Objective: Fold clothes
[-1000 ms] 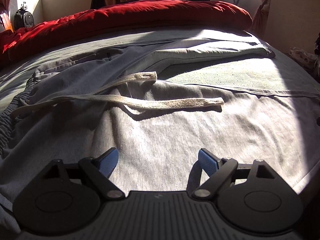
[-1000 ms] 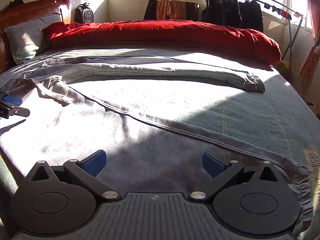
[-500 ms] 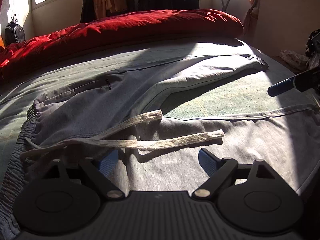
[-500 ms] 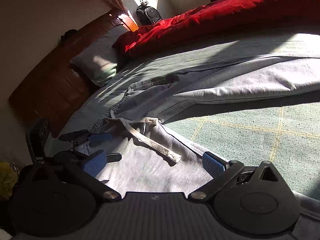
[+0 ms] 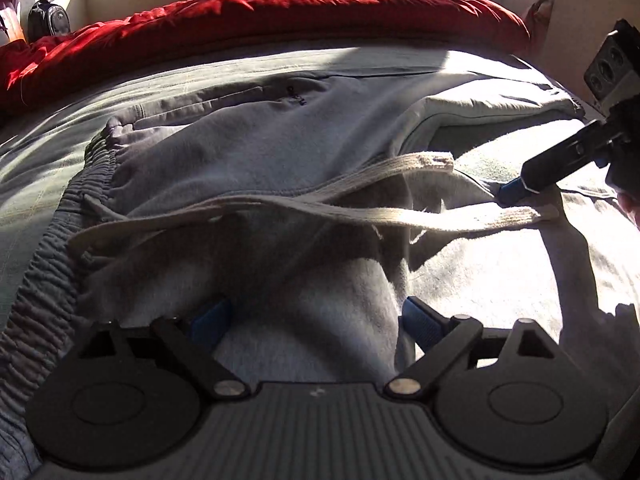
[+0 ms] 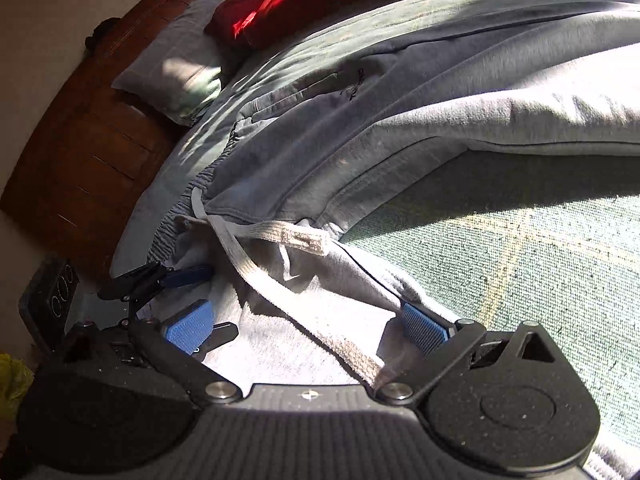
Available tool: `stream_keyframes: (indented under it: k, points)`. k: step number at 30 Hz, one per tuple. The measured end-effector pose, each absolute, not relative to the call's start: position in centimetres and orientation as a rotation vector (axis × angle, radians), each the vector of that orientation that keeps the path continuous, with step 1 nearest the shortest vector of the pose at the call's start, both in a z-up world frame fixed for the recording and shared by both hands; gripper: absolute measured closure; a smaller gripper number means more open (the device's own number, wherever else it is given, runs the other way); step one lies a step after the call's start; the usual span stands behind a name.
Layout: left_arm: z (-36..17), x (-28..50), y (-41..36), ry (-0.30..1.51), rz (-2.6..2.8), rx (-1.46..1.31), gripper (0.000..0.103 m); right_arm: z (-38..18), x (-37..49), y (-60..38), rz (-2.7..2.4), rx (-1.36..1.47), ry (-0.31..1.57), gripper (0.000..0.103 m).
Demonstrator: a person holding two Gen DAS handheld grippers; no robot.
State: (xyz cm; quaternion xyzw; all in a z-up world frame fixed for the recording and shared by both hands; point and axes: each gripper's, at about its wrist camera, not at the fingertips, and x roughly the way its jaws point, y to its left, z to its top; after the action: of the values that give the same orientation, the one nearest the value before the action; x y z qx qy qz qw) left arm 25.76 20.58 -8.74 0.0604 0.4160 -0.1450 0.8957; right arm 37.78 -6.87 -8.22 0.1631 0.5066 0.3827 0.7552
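Note:
Grey sweatpants [image 5: 260, 132] lie spread across the bed, waistband [image 5: 48, 260] at the left, with a cream drawstring [image 5: 360, 216] trailing over the near leg. My left gripper [image 5: 316, 314] hovers low over the near leg by the waistband. Its jaws are opening, with a ridge of grey cloth between the blue pads and no grip. My right gripper [image 6: 306, 326] stands open over the sweatpants [image 6: 440, 100], and the drawstring [image 6: 280, 300] runs between its pads untouched. One finger of the right gripper [image 5: 560, 160] shows at the drawstring's end. A finger of the left gripper [image 6: 184, 276] shows at the left.
A rolled red duvet [image 5: 280, 12] lies along the bed's far side. A pillow [image 6: 180, 64] rests against the wooden headboard [image 6: 80, 140]. A green blanket [image 6: 520, 248] covers the mattress between the legs. A backpack [image 5: 48, 20] and hanging clothes stand by the windows.
The right gripper has swung left across the bed to the drawstring and now shows in the left wrist view. The left gripper has slid closer to the waistband.

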Motion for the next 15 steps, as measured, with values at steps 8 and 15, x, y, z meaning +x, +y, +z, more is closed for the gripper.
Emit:
stream_keyframes:
  k: [8, 15]
  points:
    - [-8.4, 25.8, 22.1, 0.823, -0.272, 0.14, 0.008, -5.2, 36.9, -7.2, 0.818, 0.269, 1.047, 0.0]
    - [-8.9, 25.8, 25.1, 0.82, -0.245, 0.044, 0.008, -6.8, 40.1, -2.7, 0.928, 0.439, 1.092, 0.0]
